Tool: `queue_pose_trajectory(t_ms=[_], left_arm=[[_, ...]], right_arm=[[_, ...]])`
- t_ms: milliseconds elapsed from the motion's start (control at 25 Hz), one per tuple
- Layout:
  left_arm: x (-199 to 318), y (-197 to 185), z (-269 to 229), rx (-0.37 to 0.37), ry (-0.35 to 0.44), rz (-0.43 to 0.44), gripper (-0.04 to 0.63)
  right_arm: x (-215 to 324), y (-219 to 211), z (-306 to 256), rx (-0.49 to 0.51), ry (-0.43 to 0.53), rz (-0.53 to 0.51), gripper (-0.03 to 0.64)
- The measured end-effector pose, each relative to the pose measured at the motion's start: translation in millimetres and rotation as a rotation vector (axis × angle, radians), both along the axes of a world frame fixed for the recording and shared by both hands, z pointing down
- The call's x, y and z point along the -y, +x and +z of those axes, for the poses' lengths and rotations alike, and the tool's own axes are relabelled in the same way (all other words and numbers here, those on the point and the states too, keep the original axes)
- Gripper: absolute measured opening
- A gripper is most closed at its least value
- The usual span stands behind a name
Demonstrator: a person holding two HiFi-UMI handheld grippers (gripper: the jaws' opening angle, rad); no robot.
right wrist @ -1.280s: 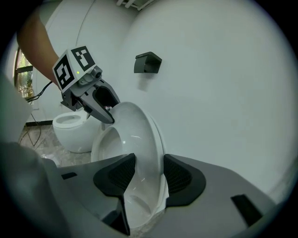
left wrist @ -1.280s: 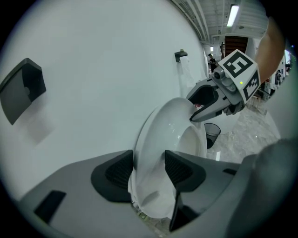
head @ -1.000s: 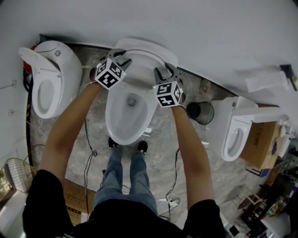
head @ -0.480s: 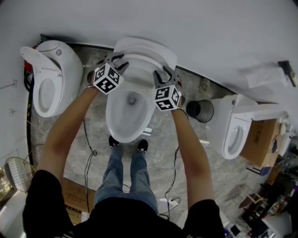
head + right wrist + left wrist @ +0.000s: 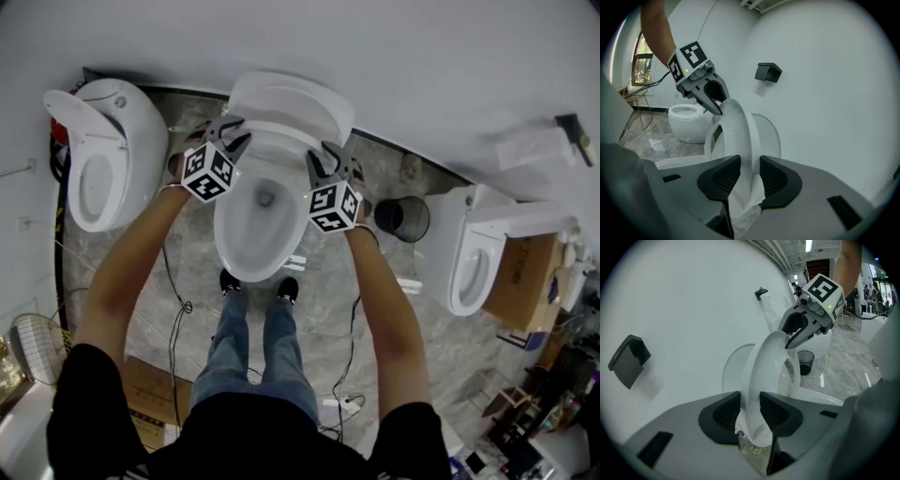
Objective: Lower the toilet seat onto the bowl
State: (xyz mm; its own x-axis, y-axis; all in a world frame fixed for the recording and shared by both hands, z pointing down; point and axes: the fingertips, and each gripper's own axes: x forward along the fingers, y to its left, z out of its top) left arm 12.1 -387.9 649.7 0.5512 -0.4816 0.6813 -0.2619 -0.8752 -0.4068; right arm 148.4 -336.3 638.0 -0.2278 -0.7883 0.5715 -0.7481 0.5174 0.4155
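The white toilet (image 5: 255, 230) stands in the middle below me, its lid (image 5: 292, 97) up against the wall. The seat ring (image 5: 274, 133) is raised and leans a little away from the lid. My left gripper (image 5: 225, 127) is shut on the seat's left rim (image 5: 764, 376), and its jaws have just been closing on it. My right gripper (image 5: 329, 157) is shut on the right rim (image 5: 738, 136), its jaws likewise just closing. Each gripper view shows the other gripper across the ring: the right gripper (image 5: 799, 331) and the left gripper (image 5: 712, 98).
Another toilet (image 5: 98, 159) stands at the left and a third toilet (image 5: 473, 262) at the right. A black bin (image 5: 403, 220) sits between the middle and right toilets. My feet (image 5: 253, 284) are at the bowl's front. A dark holder (image 5: 768, 71) is on the wall.
Both grippers have come toward me, down the picture, with the seat ring between them. The ring now stands further off the lid.
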Motion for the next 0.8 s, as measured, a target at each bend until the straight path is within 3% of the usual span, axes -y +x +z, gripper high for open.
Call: queue_pose_trajectory(t_ms=[800], left_arm=[[-87,-35,5,0.063,0.019,0.049,0.115]], right_arm=[[-85,-35,8,-0.062,-0.031,-0.108,0.124]])
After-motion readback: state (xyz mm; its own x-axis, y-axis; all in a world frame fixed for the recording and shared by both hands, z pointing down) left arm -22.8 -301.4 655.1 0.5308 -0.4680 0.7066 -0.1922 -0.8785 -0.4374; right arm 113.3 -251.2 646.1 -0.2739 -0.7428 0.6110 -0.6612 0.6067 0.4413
